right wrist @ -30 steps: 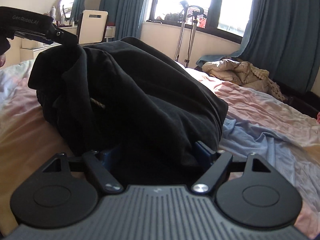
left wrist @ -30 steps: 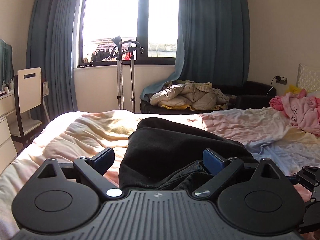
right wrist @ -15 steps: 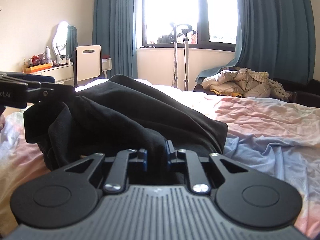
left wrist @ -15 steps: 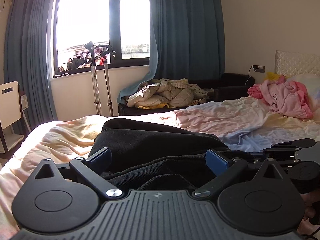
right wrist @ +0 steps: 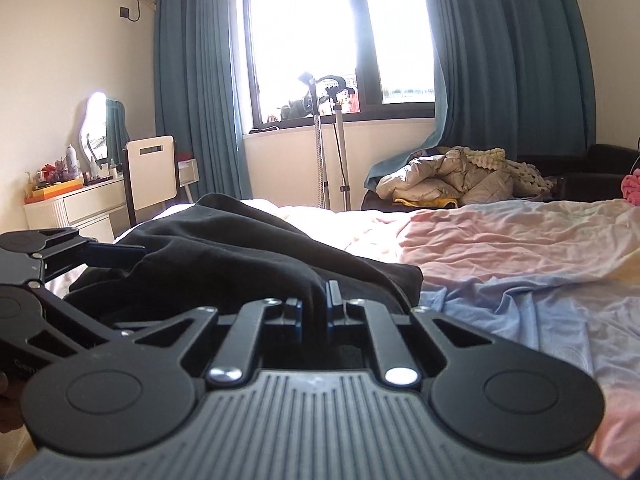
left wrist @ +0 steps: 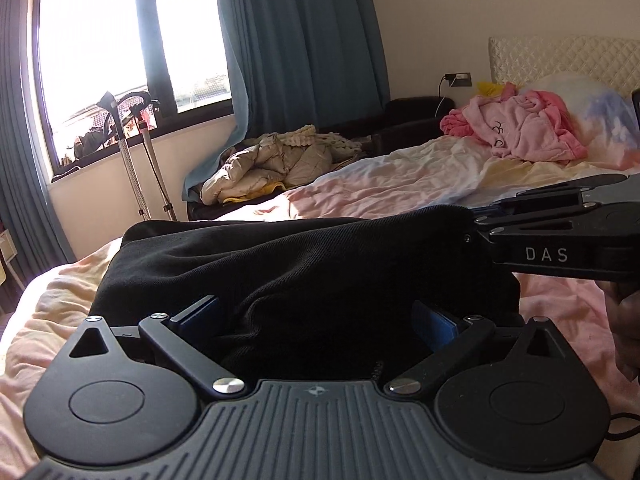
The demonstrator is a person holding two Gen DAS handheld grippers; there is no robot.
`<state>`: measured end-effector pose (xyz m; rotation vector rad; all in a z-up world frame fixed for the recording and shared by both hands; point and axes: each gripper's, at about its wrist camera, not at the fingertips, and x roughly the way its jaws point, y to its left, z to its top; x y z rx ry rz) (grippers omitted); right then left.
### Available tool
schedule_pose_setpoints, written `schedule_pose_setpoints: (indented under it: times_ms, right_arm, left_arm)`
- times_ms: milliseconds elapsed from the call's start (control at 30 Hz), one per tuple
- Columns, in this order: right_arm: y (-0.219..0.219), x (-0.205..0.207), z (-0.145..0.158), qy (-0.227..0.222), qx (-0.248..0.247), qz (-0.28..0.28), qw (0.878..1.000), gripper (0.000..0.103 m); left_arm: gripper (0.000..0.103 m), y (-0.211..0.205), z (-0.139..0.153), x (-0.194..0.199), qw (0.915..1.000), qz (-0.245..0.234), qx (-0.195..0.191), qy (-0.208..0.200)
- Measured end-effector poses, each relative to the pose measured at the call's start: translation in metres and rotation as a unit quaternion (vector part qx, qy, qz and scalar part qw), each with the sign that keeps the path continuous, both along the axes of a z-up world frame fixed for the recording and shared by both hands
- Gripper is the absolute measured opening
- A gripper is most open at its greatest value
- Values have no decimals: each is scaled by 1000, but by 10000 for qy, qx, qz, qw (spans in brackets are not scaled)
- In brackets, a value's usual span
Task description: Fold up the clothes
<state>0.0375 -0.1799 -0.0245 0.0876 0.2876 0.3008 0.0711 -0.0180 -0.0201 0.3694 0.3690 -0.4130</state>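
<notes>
A black garment (left wrist: 300,256) lies bunched on the pastel bed sheet (left wrist: 400,176). My left gripper (left wrist: 316,314) is open, its blue pads wide apart, with a fold of the black cloth lying between them. In the right wrist view the right gripper (right wrist: 316,304) has its jaws closing, and a ridge of the black garment (right wrist: 240,248) is pinched between the pads. From the left wrist view the right gripper (left wrist: 472,220) reaches in from the right and grips the garment's far edge. The left gripper (right wrist: 116,254) shows at the left of the right wrist view, low beside the cloth.
A pink garment (left wrist: 520,132) lies by the pillow near the headboard. A quilted jacket (left wrist: 272,160) is heaped on a dark sofa beyond the bed. A garment steamer stand (right wrist: 332,140) is by the window, and a chair (right wrist: 152,172) and dresser (right wrist: 80,200) are at the left.
The right gripper went from wide open around the black cloth to pinching it, and rose slightly. The left gripper rolled and sank closer to the garment, staying open.
</notes>
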Motion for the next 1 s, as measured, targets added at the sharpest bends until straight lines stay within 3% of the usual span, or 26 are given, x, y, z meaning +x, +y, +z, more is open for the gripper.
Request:
schedule_pose_setpoints:
  times_ms: [100,267,400,567,700,900,1000]
  right_arm:
    - [3,-1,0,-2,-95,11,10000,12]
    - [8,-2,-3,-62,-317,43,9995,12]
    - [10,1,-8,-5,-455,97,9989,14]
    - [22,1,-20,40,-903,194,9957,26]
    - [31,1,-32,59,-1315,217,9911,36]
    - [24,-1,-31,18,-1241,-87,9922,37]
    - [21,-2,-31,35,-1190,-155,9928,37]
  left_arm:
    - [101,-5,-7,4,9981,381,393,-274]
    - [101,10,-4,18,9896,1336,384,-376]
    - [101,39,5,37,9737,2268,-151,-154]
    - [100,70,13,50,9508,2992,-784,173]
    - [100,87,21,47,9367,3306,-1134,208]
    - [100,93,22,45,9327,3390,-1193,289]
    - [101,98,17,47,9254,3540,-1286,420]
